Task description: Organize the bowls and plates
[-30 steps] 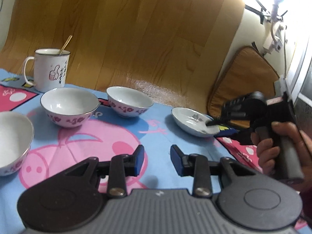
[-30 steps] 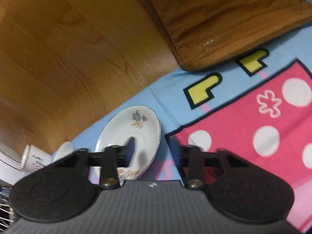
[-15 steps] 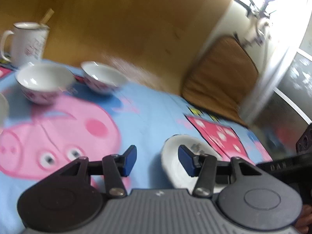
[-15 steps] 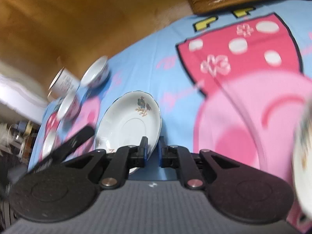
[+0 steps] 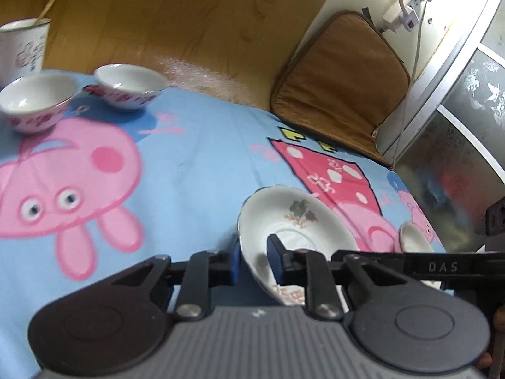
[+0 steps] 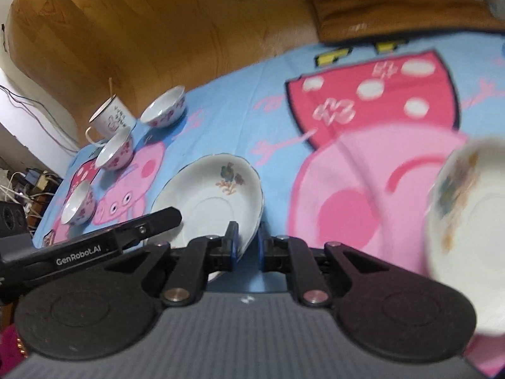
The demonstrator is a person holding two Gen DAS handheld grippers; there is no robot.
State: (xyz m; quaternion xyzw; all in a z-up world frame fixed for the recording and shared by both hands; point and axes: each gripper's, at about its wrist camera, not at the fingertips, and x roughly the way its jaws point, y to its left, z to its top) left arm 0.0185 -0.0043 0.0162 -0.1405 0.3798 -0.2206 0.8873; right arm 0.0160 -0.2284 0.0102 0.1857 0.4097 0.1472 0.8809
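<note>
Left gripper (image 5: 252,260): jaws closed on the near rim of the plate (image 5: 296,221), which lies on the cartoon-pig cloth (image 5: 189,164). Right gripper (image 6: 245,246): jaws closed on the same plate's opposite rim; its arm reads "DAS", the left's "GenRobot.AI". Second plate (image 6: 467,221) at right, blurred. Farther: three bowls (image 6: 164,107) and a mug (image 6: 110,117).

Far ahead and left of the fingers, a white mug (image 5: 22,47) with a utensil (image 5: 46,9) standing in it sits at the far edge of a blue cartoon-pig cloth (image 5: 189,164). Ahead and right, a brown cushion (image 5: 341,91) leans against the wall, below a white power strip (image 5: 407,9) with hanging cords
</note>
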